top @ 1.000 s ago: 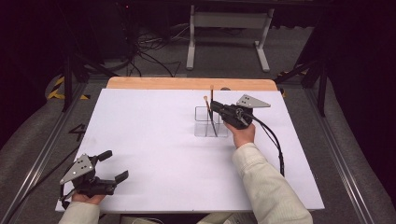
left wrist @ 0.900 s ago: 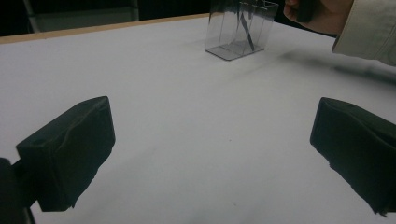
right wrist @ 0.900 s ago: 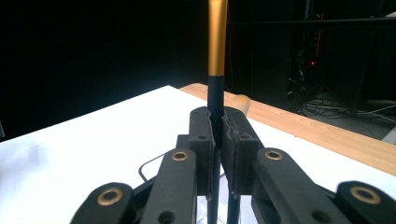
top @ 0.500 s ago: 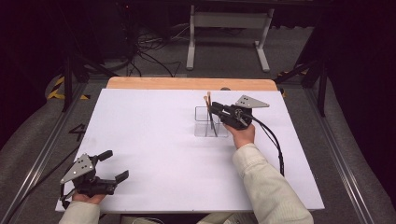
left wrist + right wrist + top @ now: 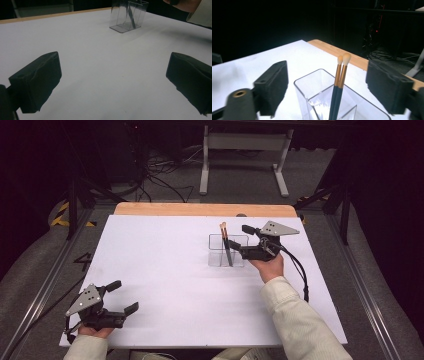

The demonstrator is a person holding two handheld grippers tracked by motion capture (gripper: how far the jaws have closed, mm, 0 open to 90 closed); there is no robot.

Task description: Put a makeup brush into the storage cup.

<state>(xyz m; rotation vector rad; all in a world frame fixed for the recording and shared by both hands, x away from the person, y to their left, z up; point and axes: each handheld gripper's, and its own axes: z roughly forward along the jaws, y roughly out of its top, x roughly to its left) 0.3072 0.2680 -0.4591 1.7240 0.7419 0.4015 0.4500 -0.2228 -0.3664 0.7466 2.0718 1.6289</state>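
A clear acrylic holder [image 5: 227, 255] stands right of centre on the white table [image 5: 160, 270]. Two brushes [image 5: 225, 240] with dark handles, gold ferrules and pale tips stand upright in it, side by side. My right gripper [image 5: 241, 237] hovers just right of the holder. Its jaws have just been opening and touch nothing. In the right gripper view the brushes [image 5: 339, 82] rise from the holder [image 5: 309, 85] between the spread pads [image 5: 273, 85], free of both. My left gripper [image 5: 123, 297] rests open near the front left corner, with bare table between its pads [image 5: 40, 82]. It looks across at the distant holder [image 5: 128, 16].
A wooden strip [image 5: 200, 209] borders the table's far side. Beyond it are a metal stand [image 5: 245, 145] and cables on the floor. A cable [image 5: 300, 270] trails from the right gripper along the sleeve [image 5: 300, 320]. Open white surface lies between the two grippers.
The right gripper's jaws opened and released the brush, which now stands in the holder beside the other. That hand drew back a little to the right and upward. The left gripper stayed put.
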